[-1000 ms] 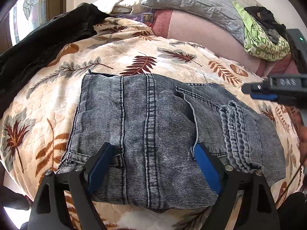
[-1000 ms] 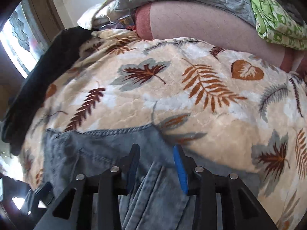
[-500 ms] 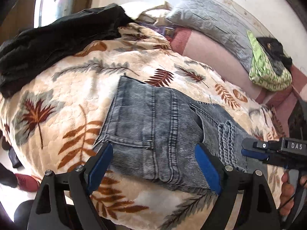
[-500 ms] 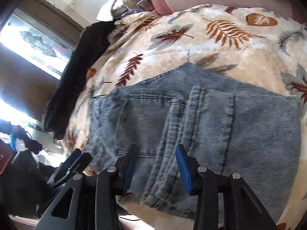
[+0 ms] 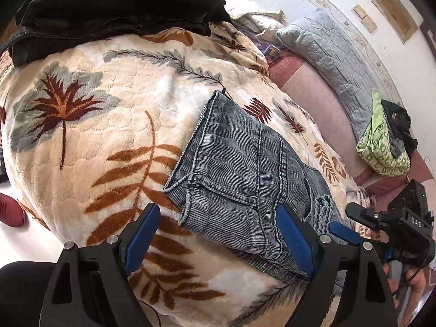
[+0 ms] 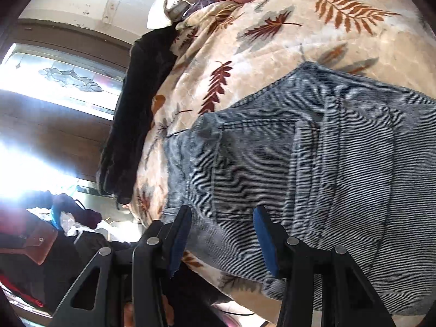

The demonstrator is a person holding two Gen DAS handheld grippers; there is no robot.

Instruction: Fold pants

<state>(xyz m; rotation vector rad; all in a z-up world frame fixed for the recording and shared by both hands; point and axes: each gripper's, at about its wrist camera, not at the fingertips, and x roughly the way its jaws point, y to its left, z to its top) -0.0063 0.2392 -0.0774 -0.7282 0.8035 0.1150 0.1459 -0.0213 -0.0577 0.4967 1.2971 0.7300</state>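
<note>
Folded pants [image 5: 245, 185] on the bed [image 5: 90, 147], both grippers withdrawn.
Left gripper [image 5: 218, 234] and right gripper [image 6: 222, 234] have backed off since earlier; fingers spread, empty.

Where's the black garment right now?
The black garment lies bunched at the leaf-print blanket's far left edge in the left wrist view, apart from the folded grey jeans.

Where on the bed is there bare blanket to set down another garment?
Bare leaf-print blanket lies between the folded jeans and the black clothing. Another patch shows beyond the jeans toward the pink sheet. The far end is crowded: quilted pillow, green garment.
</note>
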